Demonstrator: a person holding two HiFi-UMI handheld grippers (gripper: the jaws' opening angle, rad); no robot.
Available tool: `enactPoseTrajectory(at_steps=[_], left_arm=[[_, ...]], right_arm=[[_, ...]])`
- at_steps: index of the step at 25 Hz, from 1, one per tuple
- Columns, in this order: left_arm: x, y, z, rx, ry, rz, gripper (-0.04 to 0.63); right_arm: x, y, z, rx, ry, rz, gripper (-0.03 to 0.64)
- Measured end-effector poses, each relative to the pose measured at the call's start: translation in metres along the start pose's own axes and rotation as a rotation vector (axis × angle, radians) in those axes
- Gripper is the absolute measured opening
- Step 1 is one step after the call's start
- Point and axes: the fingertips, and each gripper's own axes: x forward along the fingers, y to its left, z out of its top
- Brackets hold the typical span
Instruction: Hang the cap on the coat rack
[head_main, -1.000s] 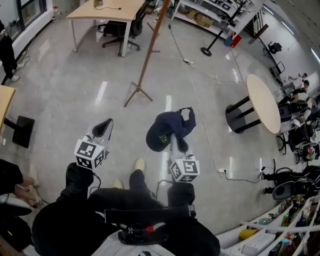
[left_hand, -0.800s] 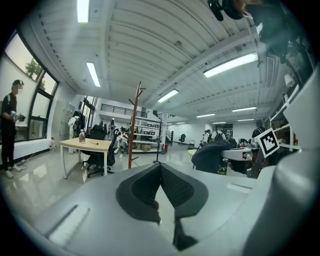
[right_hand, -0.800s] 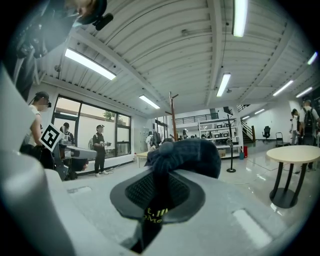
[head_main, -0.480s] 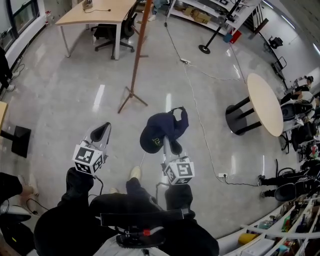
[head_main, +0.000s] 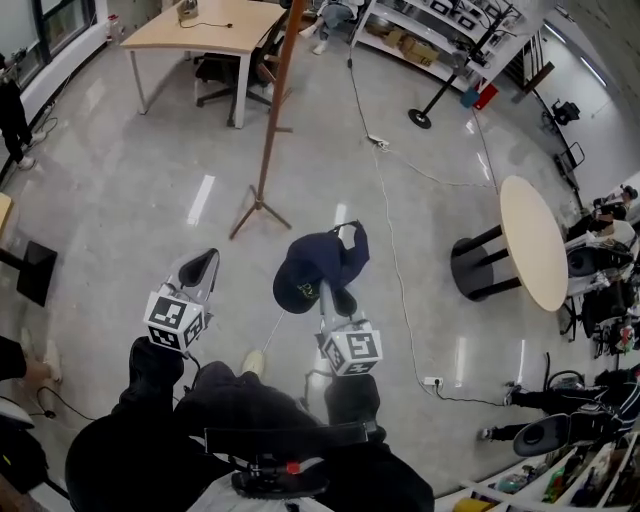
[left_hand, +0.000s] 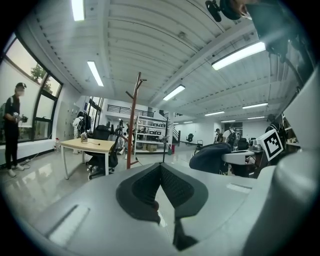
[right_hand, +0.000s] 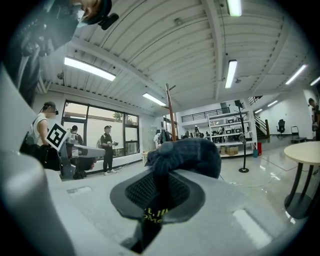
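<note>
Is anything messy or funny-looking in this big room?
Nothing is spilled or broken. Two small oddities: the dark cap is scrunched up, pinched in the right gripper rather than hanging on the coat rack, and a long cable trails loose across the floor.

Big open workshop, shiny grey floor (head_main: 130, 200). Going off the round table (head_main: 540, 240): a cable (head_main: 390, 250) snakes along just left of it. A wooden desk (head_main: 200, 25) with an office chair (head_main: 220, 70) sits way across the room, and there's shelving (head_main: 430, 25) behind it. Tall windows (left_hand: 37, 110) run along the far wall, strip lights (left_hand: 238, 55) overhead.
</note>
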Motion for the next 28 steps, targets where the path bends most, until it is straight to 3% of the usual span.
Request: enactPoseTrajectory(at_steps=[20, 28], left_arm=[[0.097, 0.035, 0.0, -0.043, 0.015, 0.063, 0.003], [0.158, 0.056, 0.003, -0.074, 0.016, 0.117, 0.003]], right_arm=[[0.093, -0.07, 0.007, -0.031, 0.019, 0.056, 0.023], [0.151, -0.102, 0.016, -0.08, 0.049, 0.143, 0.023]])
